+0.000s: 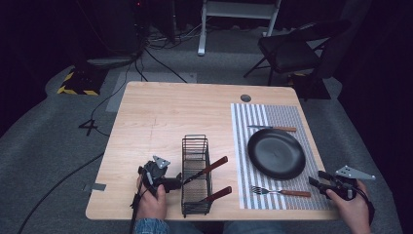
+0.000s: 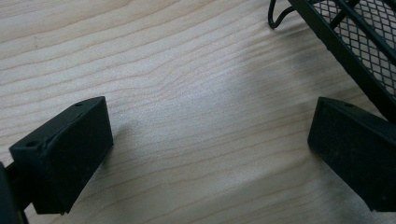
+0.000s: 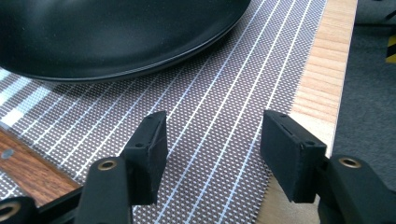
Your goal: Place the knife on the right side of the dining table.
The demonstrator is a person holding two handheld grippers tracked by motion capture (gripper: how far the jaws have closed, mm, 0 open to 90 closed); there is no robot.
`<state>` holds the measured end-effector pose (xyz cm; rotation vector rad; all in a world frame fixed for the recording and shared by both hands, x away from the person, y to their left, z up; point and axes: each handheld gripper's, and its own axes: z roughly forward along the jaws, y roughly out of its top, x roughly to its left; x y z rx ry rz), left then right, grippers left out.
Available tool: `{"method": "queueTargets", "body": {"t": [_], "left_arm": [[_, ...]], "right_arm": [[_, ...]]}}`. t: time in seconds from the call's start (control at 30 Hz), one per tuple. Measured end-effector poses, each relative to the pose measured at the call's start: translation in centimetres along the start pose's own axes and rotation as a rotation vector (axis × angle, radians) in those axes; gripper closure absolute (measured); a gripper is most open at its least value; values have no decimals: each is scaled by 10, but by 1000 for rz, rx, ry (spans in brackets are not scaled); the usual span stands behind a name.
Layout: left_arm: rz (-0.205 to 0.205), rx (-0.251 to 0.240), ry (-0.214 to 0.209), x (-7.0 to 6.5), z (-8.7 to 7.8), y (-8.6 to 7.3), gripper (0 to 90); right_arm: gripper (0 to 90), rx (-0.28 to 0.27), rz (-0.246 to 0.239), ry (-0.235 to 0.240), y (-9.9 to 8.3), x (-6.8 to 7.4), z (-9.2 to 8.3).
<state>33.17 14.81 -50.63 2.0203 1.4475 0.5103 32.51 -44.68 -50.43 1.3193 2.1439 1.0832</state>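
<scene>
**Both claws spread, cutlery basket nearest the left one**

High view: the left gripper [image 1: 178,179] is seen touching or just beside the black wire cutlery basket [image 1: 196,175], which lies at its 3 o'clock; two wooden-handled utensils [image 1: 209,168] point toward 2 o'clock. The right gripper [image 1: 316,179] is held near the wooden-handled fork [image 1: 281,192].

Left gripper view: jaws are spread over bare wooden table [image 2: 187,93], basket mesh at 1 o'clock.

Right gripper view: jaws are spread, empty, over the striped placemat [image 3: 219,102]; the black round plate [image 3: 116,32] lies at 11 o'clock.

plate [image 1: 276,153] on placemat [image 1: 272,114], rack [image 1: 196,175] left
</scene>
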Motion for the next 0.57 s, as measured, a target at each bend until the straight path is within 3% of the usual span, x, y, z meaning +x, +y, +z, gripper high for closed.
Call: {"method": "queueTargets", "body": {"t": [0.17, 0.57], "left_arm": [[0, 0, 0, 0, 0, 0, 1], [0, 0, 0, 0, 0, 0, 1]], "right_arm": [[396, -2, -67, -21, -2, 3, 2], [394, -24, -76, -8, -5, 1, 2]]}}
